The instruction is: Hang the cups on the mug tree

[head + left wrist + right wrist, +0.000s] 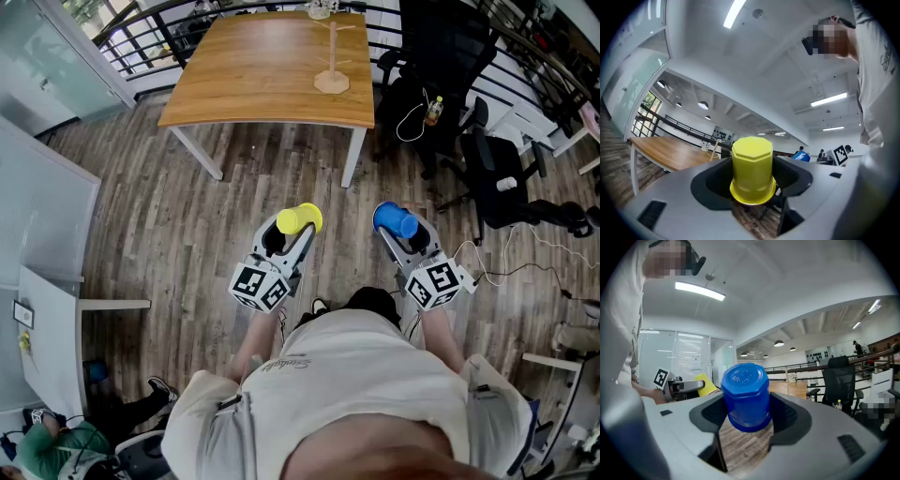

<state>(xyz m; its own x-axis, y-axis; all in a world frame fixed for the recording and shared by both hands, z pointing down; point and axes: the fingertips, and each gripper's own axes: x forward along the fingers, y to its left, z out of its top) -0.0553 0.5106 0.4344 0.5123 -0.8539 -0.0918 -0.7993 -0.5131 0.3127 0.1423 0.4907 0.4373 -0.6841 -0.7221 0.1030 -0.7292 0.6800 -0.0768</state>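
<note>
A wooden table (253, 75) with white legs stands on a floor (169, 234) of grey-brown planks. On its top, towards the right end, the mug tree (331, 66) stands upright on a round base, its pegs bare. A small white object (322, 9) sits at the table's far edge, too small to tell what it is. The rest of the top is bare wood. On the floor just right of the table stand black office chairs (502, 183), and a thin white cable (525, 258) trails across the planks near them.
</note>
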